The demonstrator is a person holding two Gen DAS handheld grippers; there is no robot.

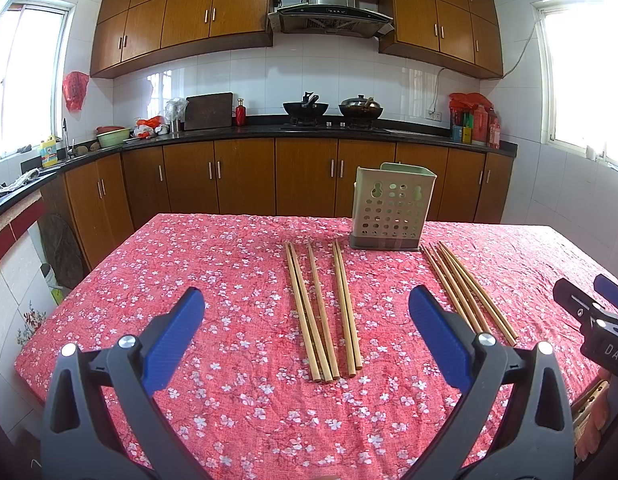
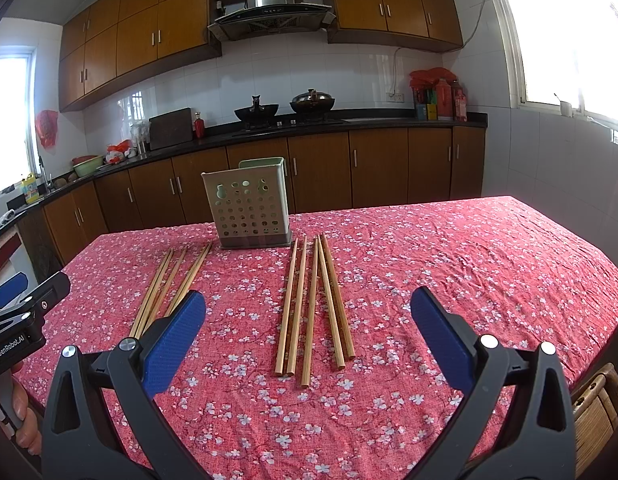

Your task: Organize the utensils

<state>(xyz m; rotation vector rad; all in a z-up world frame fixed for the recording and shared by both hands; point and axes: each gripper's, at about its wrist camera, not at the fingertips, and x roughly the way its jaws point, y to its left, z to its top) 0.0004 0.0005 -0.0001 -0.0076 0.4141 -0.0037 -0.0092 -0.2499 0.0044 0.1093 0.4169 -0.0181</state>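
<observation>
Jaws of both grippers stand wide apart w/ nothing between them: the left gripper [image 1: 307, 320] and the right gripper [image 2: 309, 320] hover above the near part of the surface [image 2: 489, 264], which is covered by a red floral cloth.

Two sets of wooden chopsticks lie flat on the cloth, running near-to-far. The left chopstick group [image 1: 323, 312] sits roughly centred between the left gripper's blue pads [image 1: 177, 340], but further out, not yet within their reach. The right chopstick group [image 2: 315, 304] lies the same way ahead of the right gripper. Each group looks like about five sticks, tho some overlap, so the count is prob. not exact.

The perforated utensil holder [image 1: 391, 210] stands upright at the far ends of the sticks, between the two groups and just beyond them (its inside can't be seen from here). Laid lengthwise toward it, the sticks seem arranged so each gripper can take its own bundle and carry it straight forward to the holder.

Judging by this, nothing has gone into the holder yet; the job looks to be at its start. Thin round sticks on soft cloth will likely roll or scatter if pinched off-centre.
</observation>
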